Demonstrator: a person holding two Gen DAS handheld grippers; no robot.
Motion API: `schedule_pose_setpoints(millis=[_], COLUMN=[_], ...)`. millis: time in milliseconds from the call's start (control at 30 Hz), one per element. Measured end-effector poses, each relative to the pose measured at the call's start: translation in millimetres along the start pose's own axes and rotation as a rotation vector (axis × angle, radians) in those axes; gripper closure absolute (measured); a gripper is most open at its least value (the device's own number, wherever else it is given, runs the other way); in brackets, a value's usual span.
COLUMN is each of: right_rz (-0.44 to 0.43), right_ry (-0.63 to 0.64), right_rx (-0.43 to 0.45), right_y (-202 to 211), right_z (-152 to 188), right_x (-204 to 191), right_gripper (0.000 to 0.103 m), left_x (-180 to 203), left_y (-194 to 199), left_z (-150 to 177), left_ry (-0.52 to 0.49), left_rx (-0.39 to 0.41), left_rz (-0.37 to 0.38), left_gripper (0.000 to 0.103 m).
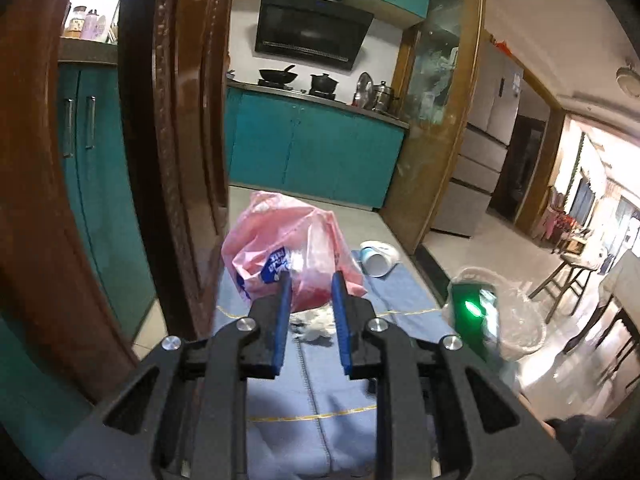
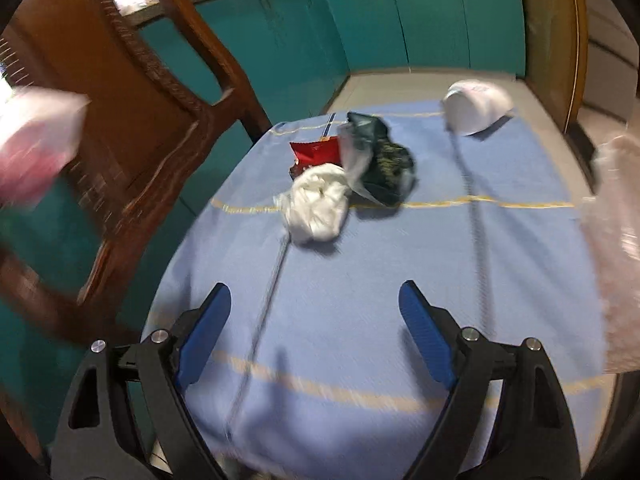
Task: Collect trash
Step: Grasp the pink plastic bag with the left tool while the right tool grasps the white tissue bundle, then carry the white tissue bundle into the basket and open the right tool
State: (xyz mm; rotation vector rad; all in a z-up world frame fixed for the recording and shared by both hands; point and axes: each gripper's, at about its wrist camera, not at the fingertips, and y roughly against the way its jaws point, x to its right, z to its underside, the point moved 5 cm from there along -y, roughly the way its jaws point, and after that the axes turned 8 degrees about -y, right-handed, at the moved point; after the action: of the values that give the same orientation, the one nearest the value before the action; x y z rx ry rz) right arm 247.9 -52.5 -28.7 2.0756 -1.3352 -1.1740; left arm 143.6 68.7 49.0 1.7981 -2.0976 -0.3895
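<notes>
Trash (image 2: 318, 206) looks soft and light; pinch the white wad's middle. Left gripper (image 1: 310, 280) squeezes the pink bag (image 1: 288, 248); right gripper (image 2: 314, 304) gapes empty.

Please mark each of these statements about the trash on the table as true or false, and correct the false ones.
1. The left gripper is shut on the pink plastic bag. True.
2. The right gripper holds the white crumpled wad. False: its jaws stand wide open and empty, short of the wad.
3. A paper cup lies on its side on the blue tablecloth. True.
4. The red wrapper lies inside the cup. False: it lies on the cloth beside the wad and a dark green wrapper.
5. The wooden chair stands at the table's right. False: it is at the left in the right wrist view.
</notes>
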Motion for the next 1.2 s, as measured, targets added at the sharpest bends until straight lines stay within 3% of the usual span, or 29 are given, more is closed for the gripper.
schedule_pose_setpoints(millis=[100,200,267,333,400,533,667,767,967,1200], right_rz=[0.011,0.037,0.066,0.059,-0.007,-0.101,-0.083,-0.030,-0.034,-0.028], right_ry=[-0.075,-0.082,-0.066,-0.047,-0.021,0.043,0.036,0.034,0.038,0.087], right_rx=[-0.002,-0.050,-0.059,-0.069,-0.094,-0.068,0.036,0.127,0.148,0.146], right_y=[-35.0,-68.3,-78.4,-74.6,-55.5,22.2,99.2,132.2,146.4,139.5], right_z=[-26.4,-41.9,-45.8,-42.8,-30.8,-1.2,11.1,11.7,13.8,15.1], right_x=[-8.7,-18.1,-16.8,-14.9,-16.6,-6.2,37.3,58.4,63.6,48.6], right_gripper=[0.024,0.047,0.072,0.081,0.081,0.081,0.081,0.081,0.081,0.081], left_x=[3.1,3.5,4.3,2.5,0.3,-2.5,2.6,16.3,42.6,53.7], left_y=[-0.5,-2.1,-3.1,-4.7,-4.7,-4.2,-11.6,-21.2,-46.2,-56.0], left_z=[-2.2,-3.6,-2.3,-2.8,-3.0,-0.9,4.1,12.8,33.3,42.2], left_ry=[0.007,0.001,0.005,0.009,0.011,0.028,0.023,0.001,-0.035,-0.058], left_rx=[-0.001,-0.006,-0.013,-0.017,-0.026,-0.043,-0.095,-0.147,-0.236,-0.263], left_rz=[0.001,0.012,0.020,0.028,0.036,0.064,0.079,0.082,0.098,0.093], left_gripper=[0.083,0.084,0.084,0.084,0.084,0.084,0.084,0.083,0.083,0.083])
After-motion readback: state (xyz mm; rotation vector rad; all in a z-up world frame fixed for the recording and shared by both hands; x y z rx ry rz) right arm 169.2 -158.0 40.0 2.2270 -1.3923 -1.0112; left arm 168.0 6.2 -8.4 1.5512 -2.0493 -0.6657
